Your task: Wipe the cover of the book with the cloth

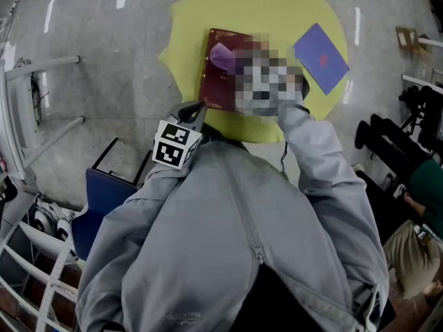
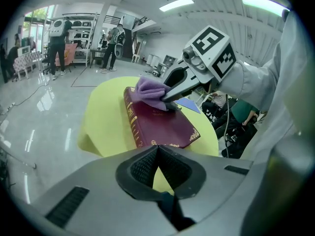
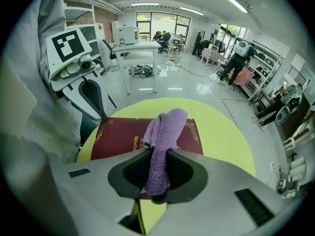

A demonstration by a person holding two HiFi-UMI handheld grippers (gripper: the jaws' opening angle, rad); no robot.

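Observation:
A maroon book [image 1: 223,81] with gold trim lies on the round yellow table [image 1: 277,12]. On its cover rests a purple cloth [image 1: 221,55]. In the right gripper view my right gripper [image 3: 156,168] is shut on the cloth [image 3: 165,132], whose free end drapes forward over the book [image 3: 115,137]. The left gripper view shows the right gripper [image 2: 166,101] pressing the cloth [image 2: 150,92] onto the far part of the book [image 2: 165,124]. My left gripper [image 2: 157,149] is shut and holds nothing; it hovers at the table's near edge just short of the book [image 1: 196,111].
A blue notebook [image 1: 320,57] lies on the table to the right of the book. A blue chair [image 1: 104,199] stands at my lower left beside white frame legs [image 1: 41,64]. A seated person [image 1: 422,185] is at the right. People stand far back [image 2: 56,38].

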